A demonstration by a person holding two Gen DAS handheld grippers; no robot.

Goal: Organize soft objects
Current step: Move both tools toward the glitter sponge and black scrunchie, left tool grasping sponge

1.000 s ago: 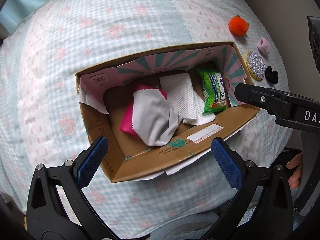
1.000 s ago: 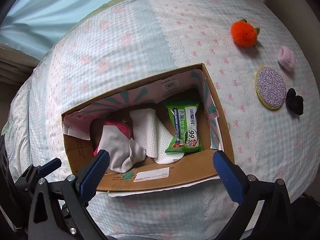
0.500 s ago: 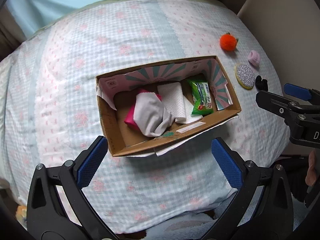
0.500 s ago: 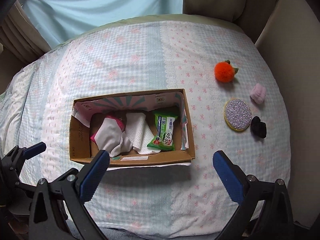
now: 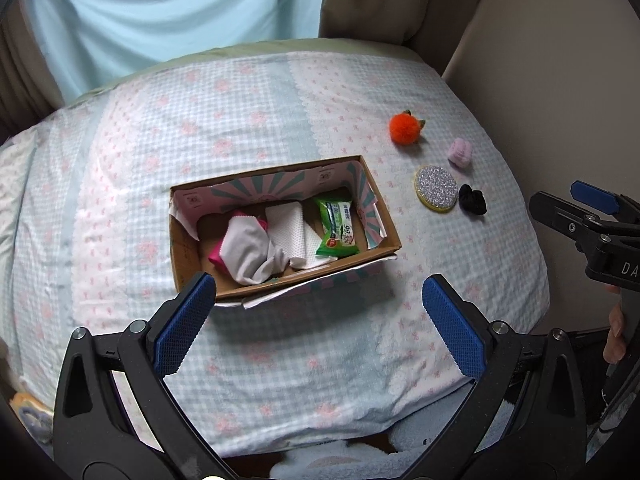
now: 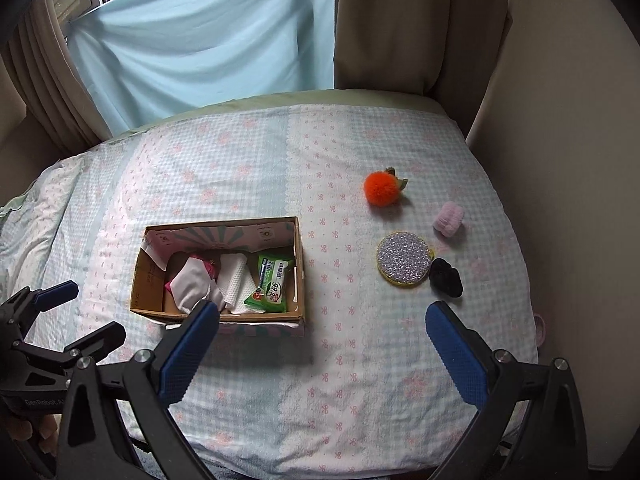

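A cardboard box (image 5: 188,256) (image 6: 298,264) sits on the checked bedspread. Inside lie a grey cloth (image 5: 248,250) (image 6: 190,284) over a pink item, a white towel (image 5: 286,226) (image 6: 234,276) and a green wipes pack (image 5: 336,228) (image 6: 270,278). To the right on the bed lie an orange pom-pom (image 5: 405,127) (image 6: 382,187), a pink scrunchie (image 5: 459,153) (image 6: 449,218), a glitter disc (image 5: 436,187) (image 6: 405,259) and a black scrunchie (image 5: 472,199) (image 6: 445,277). My left gripper (image 5: 318,328) and right gripper (image 6: 320,354) are both open and empty, held back near the bed's front edge.
A blue curtain (image 6: 200,40) and beige curtain (image 6: 400,20) hang behind the bed. A beige wall (image 6: 568,160) runs close along the right. The right gripper shows at the right of the left wrist view (image 5: 592,216); the left gripper shows at the lower left of the right wrist view (image 6: 44,320).
Both grippers have pulled back and up from the box, which now looks smaller and farther. Both stay open and empty. The objects have not moved.
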